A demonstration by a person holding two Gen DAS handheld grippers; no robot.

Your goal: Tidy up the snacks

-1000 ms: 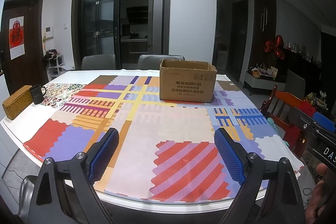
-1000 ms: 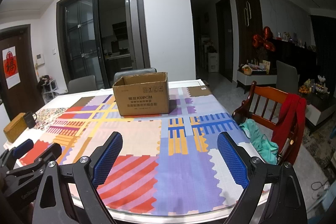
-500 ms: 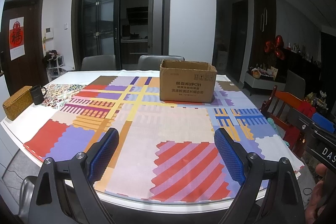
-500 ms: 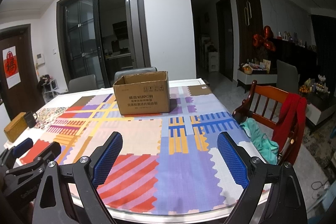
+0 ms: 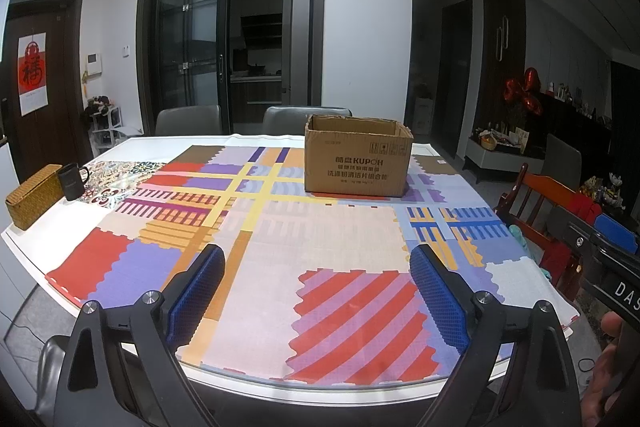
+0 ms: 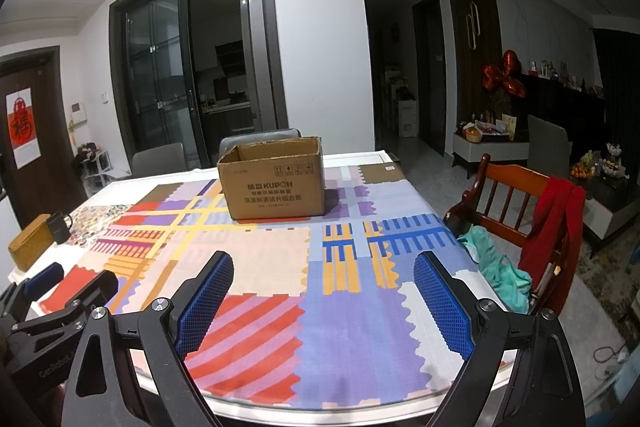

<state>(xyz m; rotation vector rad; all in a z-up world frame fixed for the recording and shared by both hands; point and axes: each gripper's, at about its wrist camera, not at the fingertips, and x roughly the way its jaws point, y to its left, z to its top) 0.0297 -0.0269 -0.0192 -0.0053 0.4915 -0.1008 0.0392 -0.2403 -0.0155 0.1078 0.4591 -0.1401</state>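
Observation:
An open brown cardboard box (image 5: pixel 358 161) stands upright on the far side of the table; it also shows in the right wrist view (image 6: pixel 276 183). Its inside is hidden from both views. No snacks are in view. My left gripper (image 5: pixel 316 297) is open and empty, held above the table's near edge. My right gripper (image 6: pixel 324 303) is open and empty, also above the near edge, to the right of the left one. The left gripper's body shows at the lower left of the right wrist view (image 6: pixel 52 311).
A colourful patchwork cloth (image 5: pixel 320 235) covers the table. A dark mug (image 5: pixel 72 181) and a woven box (image 5: pixel 34 195) sit at the far left. A wooden chair (image 6: pixel 516 211) with red and teal clothes stands at the right. Two grey chairs (image 5: pixel 188 121) stand behind the table.

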